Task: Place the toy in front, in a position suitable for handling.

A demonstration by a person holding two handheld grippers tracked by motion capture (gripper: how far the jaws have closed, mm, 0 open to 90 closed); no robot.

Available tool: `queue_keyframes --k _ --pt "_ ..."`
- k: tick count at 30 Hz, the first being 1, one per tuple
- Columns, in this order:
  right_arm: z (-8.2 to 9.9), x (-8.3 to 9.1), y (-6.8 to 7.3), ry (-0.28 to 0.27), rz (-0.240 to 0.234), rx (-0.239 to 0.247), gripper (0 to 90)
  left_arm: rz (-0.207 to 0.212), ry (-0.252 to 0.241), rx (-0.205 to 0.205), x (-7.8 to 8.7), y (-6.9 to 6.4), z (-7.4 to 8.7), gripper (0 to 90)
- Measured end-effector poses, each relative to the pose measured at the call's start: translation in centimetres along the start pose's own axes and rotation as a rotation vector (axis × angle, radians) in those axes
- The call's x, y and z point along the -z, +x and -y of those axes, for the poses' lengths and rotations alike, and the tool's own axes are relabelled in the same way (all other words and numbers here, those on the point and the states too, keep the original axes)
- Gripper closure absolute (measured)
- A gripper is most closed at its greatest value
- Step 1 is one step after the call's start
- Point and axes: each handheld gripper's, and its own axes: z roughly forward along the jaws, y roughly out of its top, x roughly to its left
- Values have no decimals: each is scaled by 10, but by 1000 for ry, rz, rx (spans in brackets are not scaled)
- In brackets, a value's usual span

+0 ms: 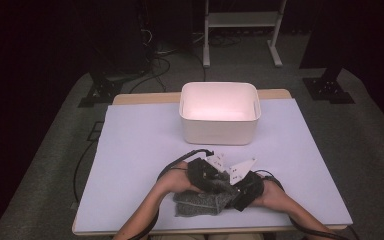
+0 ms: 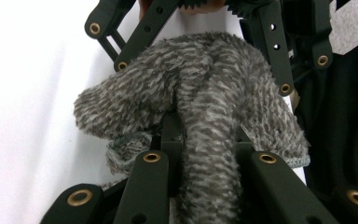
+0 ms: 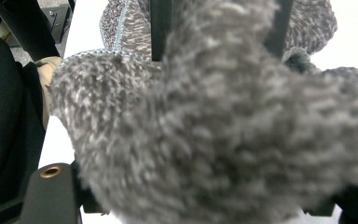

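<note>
The grey fuzzy cloth [image 1: 200, 202] lay bunched at the near edge of the white table [image 1: 140, 145], between the 2 hands; the left gripper [image 1: 206, 176] and the right gripper [image 1: 245, 192] met over it, almost touching each other. In the left gripper view, the 2 black jaws were pressed together on a twisted fold of the cloth [image 2: 205, 135], which ran up between them and spread out beyond; the right gripper's jaws [image 2: 205, 42] stood at the far side of that same fold. In the right gripper view the cloth [image 3: 223, 130] lay bulky and blurred right against the lens, with its jaws set wide around the bundle (whether the pads actually pressed it, I could not tell). A white bin [image 1: 219, 112] stood farther back on the table, well apart from the cloth.
</note>
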Motion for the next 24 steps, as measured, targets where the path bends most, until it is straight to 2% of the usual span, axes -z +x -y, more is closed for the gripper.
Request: queue_keyframes --k 4,8,17,24 --pt "-1 0 0 5 3 6 224 -19 1 28 13 -2 15 755" --pt "0 0 0 1 -1 -1 224 -65 8 72 33 -2 35 754" --pt "1 1 -1 2 -3 -1 224 -179 -31 164 96 -7 83 754" --pt "1 0 -2 0 -7 -3 224 -278 -14 227 142 -13 114 754"
